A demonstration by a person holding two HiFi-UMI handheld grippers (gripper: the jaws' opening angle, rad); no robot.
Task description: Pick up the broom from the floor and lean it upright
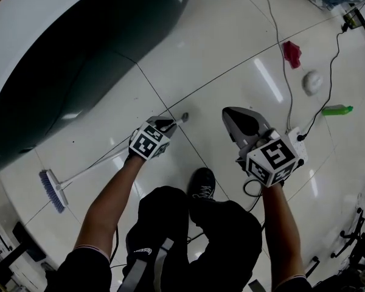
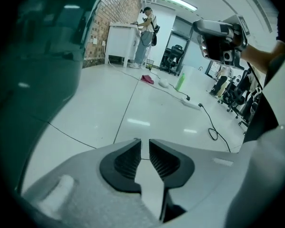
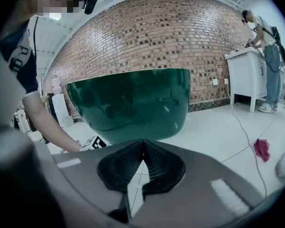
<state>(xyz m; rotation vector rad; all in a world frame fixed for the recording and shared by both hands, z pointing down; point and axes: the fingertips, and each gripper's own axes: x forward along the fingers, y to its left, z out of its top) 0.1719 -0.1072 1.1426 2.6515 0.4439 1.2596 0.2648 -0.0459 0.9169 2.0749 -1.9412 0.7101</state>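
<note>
The broom (image 1: pixel 91 170) lies flat on the white tiled floor in the head view, its blue brush head (image 1: pixel 52 190) at the lower left. Its pale handle runs up and right to its tip (image 1: pixel 184 115). My left gripper (image 1: pixel 165 125) hovers over the handle just short of that tip. In the left gripper view its jaws (image 2: pixel 145 148) stand a narrow gap apart, with only floor showing between them. My right gripper (image 1: pixel 240 121) is to the right of the handle tip, away from the broom. The right gripper view shows its tips (image 3: pixel 142 145) touching, holding nothing.
A big dark green curved body (image 1: pixel 79 59) fills the upper left. On the floor to the right lie a red cloth (image 1: pixel 291 52), a white lump (image 1: pixel 312 81), a green bottle (image 1: pixel 337 109) and a power strip (image 1: pixel 297 136) with cables. The person's shoe (image 1: pixel 202 183) is between the arms.
</note>
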